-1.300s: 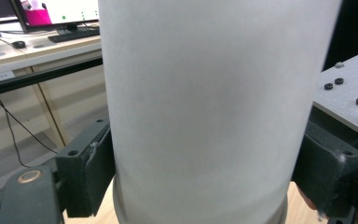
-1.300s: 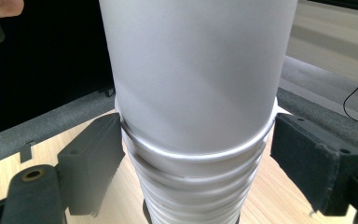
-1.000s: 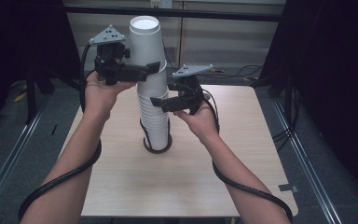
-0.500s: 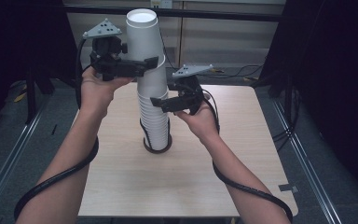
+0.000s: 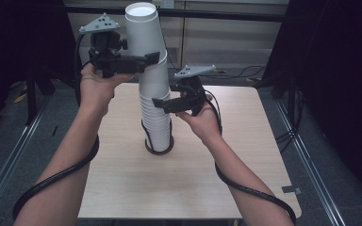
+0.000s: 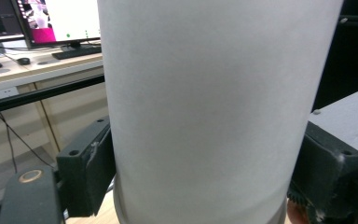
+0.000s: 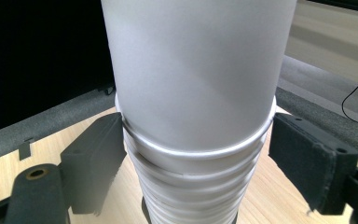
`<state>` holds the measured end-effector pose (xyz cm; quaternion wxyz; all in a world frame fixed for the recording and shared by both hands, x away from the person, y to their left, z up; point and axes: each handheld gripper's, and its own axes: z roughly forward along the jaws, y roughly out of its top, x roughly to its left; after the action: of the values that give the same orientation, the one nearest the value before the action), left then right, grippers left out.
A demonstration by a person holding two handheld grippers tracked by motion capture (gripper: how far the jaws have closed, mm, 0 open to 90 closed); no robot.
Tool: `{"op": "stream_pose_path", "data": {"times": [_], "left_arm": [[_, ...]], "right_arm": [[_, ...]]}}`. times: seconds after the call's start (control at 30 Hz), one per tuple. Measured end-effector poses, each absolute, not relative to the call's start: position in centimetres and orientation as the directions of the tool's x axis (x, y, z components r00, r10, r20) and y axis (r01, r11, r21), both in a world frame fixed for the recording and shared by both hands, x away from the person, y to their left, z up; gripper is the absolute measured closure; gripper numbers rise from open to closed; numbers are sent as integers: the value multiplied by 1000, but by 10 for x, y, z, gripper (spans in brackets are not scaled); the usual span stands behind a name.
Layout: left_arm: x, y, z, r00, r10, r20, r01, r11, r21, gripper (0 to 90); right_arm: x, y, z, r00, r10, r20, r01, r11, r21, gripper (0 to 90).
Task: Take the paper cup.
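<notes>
— Cups: where do they sit in the high view?

— Just left of centre. The worktop (image 5: 245,160) fills the lower middle of the frame, and the stack (image 5: 156,117) of white paper cups stands upside down on it, rising from a dark ring (image 5: 159,147) at its foot.

— And the topmost one?

— The top cup (image 5: 143,33) is at the upper middle of the frame, still nested over the rest, its closed bottom facing up.

— Which gripper has it?

— The left gripper (image 5: 153,58), at upper left. Its jaws are clamped on the top cup's wall near its rim; in the left gripper view that cup (image 6: 214,107) takes up the middle, with a jaw pressed to each side.

— And the other?

— The right gripper (image 5: 160,102) is at centre, level with the middle of the stack. In the right gripper view its jaws stand either side of the stack (image 7: 196,140), the left one touching the rims; the right one looks a hair off, so I cannot tell whether it truly grips.

— Anything smaller?

— A black cable (image 5: 56,176) trails along the left forearm, lower left.
</notes>
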<state>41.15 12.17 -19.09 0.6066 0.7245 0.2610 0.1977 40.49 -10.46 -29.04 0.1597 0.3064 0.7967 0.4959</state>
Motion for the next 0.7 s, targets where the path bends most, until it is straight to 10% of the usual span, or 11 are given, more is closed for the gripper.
{"op": "stream_pose_path", "data": {"times": [0.7], "left_arm": [[401, 149, -190, 783, 620, -49, 165, -130, 978, 166]], "right_arm": [[405, -105, -291, -763, 645, 44, 328, 328, 886, 178]]}}
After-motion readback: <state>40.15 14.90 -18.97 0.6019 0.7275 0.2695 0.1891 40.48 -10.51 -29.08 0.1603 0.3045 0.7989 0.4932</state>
